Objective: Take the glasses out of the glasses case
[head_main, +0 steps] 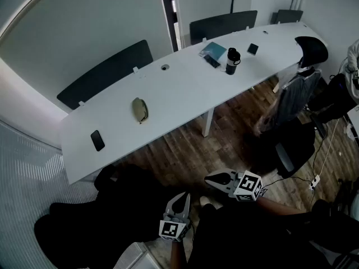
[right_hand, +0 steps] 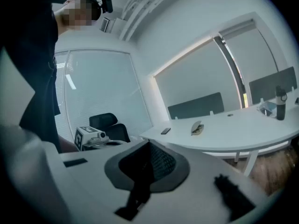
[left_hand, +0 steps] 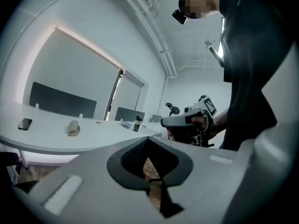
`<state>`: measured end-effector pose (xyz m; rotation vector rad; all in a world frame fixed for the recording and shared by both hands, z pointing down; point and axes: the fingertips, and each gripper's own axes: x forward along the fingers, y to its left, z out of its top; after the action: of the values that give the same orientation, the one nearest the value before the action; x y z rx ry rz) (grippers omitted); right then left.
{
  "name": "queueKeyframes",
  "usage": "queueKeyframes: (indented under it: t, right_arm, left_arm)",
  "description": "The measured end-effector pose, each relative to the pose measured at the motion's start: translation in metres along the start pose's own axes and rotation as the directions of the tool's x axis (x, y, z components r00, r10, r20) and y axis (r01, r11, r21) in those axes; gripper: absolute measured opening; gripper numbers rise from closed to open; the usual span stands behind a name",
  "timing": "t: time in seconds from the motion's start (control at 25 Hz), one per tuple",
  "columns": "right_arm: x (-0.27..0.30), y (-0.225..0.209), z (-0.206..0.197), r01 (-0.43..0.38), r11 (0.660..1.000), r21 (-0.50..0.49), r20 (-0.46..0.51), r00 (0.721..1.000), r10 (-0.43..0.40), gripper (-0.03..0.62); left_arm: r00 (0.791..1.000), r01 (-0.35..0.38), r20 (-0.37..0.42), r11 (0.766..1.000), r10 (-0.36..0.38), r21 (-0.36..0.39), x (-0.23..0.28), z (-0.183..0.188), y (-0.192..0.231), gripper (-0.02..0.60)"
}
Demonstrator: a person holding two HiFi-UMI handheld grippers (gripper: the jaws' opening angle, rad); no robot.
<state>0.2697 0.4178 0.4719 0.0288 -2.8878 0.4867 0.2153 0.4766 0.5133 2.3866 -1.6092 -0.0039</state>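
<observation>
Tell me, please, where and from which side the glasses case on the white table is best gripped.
Probably the lower shell of the glasses case, pinched across its narrow width from above. It lies flat as a slim oval, and its lid seems ajar, so the lid would give.

I hold my left gripper [head_main: 180, 198] and my right gripper [head_main: 211, 179] low and near each other in front of my body, both with jaws closed together on nothing, the left aimed forward and the right turned across toward my left.
</observation>
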Motion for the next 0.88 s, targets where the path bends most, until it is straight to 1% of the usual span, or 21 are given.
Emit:
queueKeyframes:
  t: [0.12, 0.24, 0.4, 0.52, 0.6, 0.76, 0.88]
  right_arm:
    - [-0.003, -0.006, 0.000, 0.055, 0.998, -0.008, 0.002, 0.998, -0.055, 0.008]
    - [-0.003, -0.018, 0.002, 0.077, 0.997, 0.004, 0.018, 0.997, -0.077, 0.008]
    - [0.005, -0.037, 0.002, 0.071, 0.997, 0.037, 0.031, 0.997, -0.072, 0.008]
    - [0.016, -0.062, 0.002, 0.041, 0.998, 0.044, 0.039, 0.998, -0.043, 0.008]
    - [0.018, -0.079, 0.004, 0.020, 0.998, 0.053, 0.030, 0.999, -0.021, 0.008]
    - [0.027, -0.116, 0.021, -0.015, 1.000, 0.022, 0.029, 0.999, 0.014, 0.008]
    - [0.030, -0.146, 0.028, -0.028, 1.000, 0.012, 0.029, 0.999, 0.027, 0.008]
  left_arm:
    - [0.998, 0.055, -0.018, 0.998, -0.055, 0.012, 0.014, 0.001, 0.008, 0.009]
    - [0.998, 0.066, -0.017, 0.997, -0.066, 0.034, 0.027, 0.007, 0.013, 0.009]
    - [1.000, 0.013, -0.015, 0.999, -0.012, 0.039, 0.041, 0.009, 0.025, 0.009]
    - [0.999, -0.034, -0.023, 0.999, 0.034, 0.004, 0.057, 0.012, 0.037, 0.009]
    - [0.999, -0.042, -0.022, 0.999, 0.042, 0.001, 0.070, 0.016, 0.040, 0.009]
    - [0.996, -0.078, -0.046, 0.997, 0.079, 0.025, 0.099, 0.020, 0.059, 0.008]
    - [0.994, -0.099, -0.042, 0.995, 0.100, 0.029, 0.122, 0.023, 0.076, 0.009]
